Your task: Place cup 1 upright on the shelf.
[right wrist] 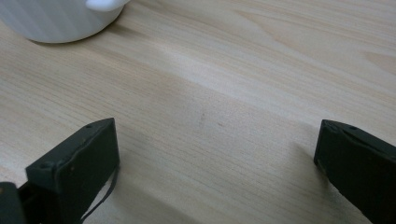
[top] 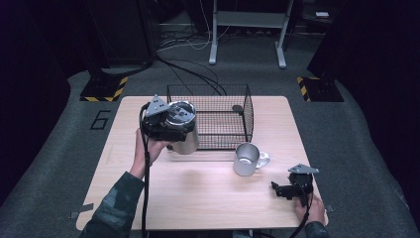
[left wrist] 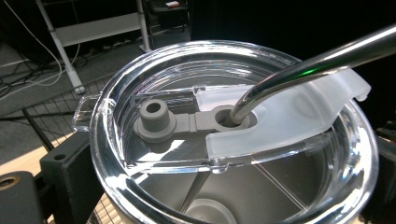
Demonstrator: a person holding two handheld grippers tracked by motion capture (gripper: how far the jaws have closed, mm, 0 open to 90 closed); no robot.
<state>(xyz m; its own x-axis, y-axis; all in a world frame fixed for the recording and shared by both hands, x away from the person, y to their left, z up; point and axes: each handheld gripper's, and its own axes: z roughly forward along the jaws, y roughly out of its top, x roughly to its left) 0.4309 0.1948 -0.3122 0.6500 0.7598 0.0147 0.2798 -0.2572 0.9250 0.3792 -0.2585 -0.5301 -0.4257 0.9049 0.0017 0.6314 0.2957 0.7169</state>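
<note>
Because my left tool (top: 168, 124) holds the steel tumbler (top: 184, 130) only by pinching its upper part, I think the smooth metal wall could slide between the jaws if I tilt it or move too quickly. The tumbler is lifted above the surface (top: 198, 193), at the front left corner of the wire basket (top: 210, 116), so a slip would drop it on the basket rim or on the wood. In the left gripper view I see the clear lid (left wrist: 154, 140) very near, with a metal straw (left wrist: 317, 58) passing through the opening beside the grey stopper (left wrist: 154, 119). The straw leans to one side, and I judge it could catch the mesh when the tumbler goes down into the basket, and push the lid up. One black jaw (left wrist: 65, 172) presses on the tumbler wall just under the lid rim; the other side is hidden from me.

My right tool (top: 291, 191) rests low over the surface near the front right edge, its jaws spread wide and holding nothing. The metal mug (top: 246, 158) stands near it, apart from both tools, just in front of the basket.
</note>
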